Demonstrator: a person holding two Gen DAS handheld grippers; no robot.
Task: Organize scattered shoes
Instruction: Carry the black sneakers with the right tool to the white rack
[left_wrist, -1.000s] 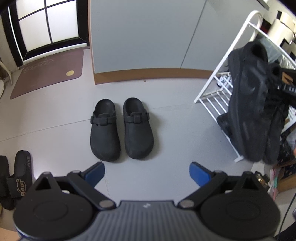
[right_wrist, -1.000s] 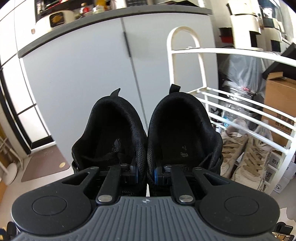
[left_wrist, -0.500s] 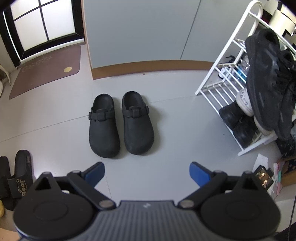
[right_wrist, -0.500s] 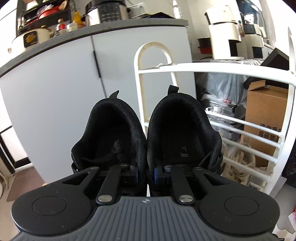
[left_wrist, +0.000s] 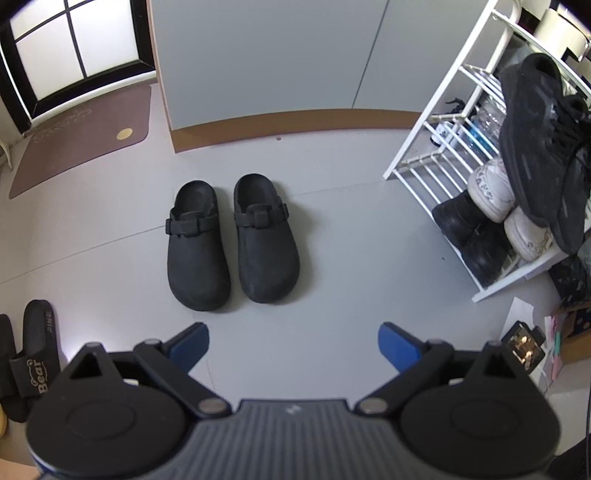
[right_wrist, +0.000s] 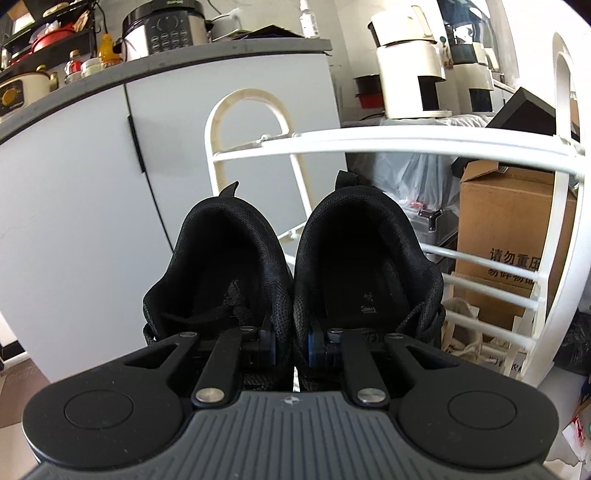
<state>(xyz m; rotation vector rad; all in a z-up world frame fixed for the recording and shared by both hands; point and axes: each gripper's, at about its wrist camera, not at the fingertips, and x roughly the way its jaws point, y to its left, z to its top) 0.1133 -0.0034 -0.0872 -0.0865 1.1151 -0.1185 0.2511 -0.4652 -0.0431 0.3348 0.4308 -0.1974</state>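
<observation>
Right gripper (right_wrist: 291, 347): blue pads pressed inward, pinching the two touching inner collars of a pair of black sneakers (right_wrist: 295, 273), one pad inside each shoe's opening; both shoes are carried together, heels pointing away from the camera, pull tabs up. The gripper points slightly downward at the white wire shoe rack (right_wrist: 406, 142), sneakers just in front of its top rail and above the slatted shelf. In the left wrist view the same black sneakers (left_wrist: 543, 147) hang in the air at the rack's top, soles facing the camera, toes down. Left gripper (left_wrist: 293, 345): fingers (left_wrist: 190, 345) spread wide, nothing between them, touching nothing; it is tilted steeply down over the grey floor (left_wrist: 351, 236). Black clogs (left_wrist: 232, 240) sit side by side on the floor, mid-floor ahead of the left gripper, toes toward the camera, well apart from the rack. Black slides (left_wrist: 31, 354) with "Bear" print are at the floor's left edge. White shoe rack (left_wrist: 436, 147) stands at the floor's right edge; its lower tiers hold white sneakers (left_wrist: 495, 188) and black shoes (left_wrist: 465, 225). Brown doormat (left_wrist: 81, 140) is at the far left by the door. Cardboard box (right_wrist: 509, 236) sits behind the rack, and a grey cabinet (right_wrist: 92, 184) stands left of it.
</observation>
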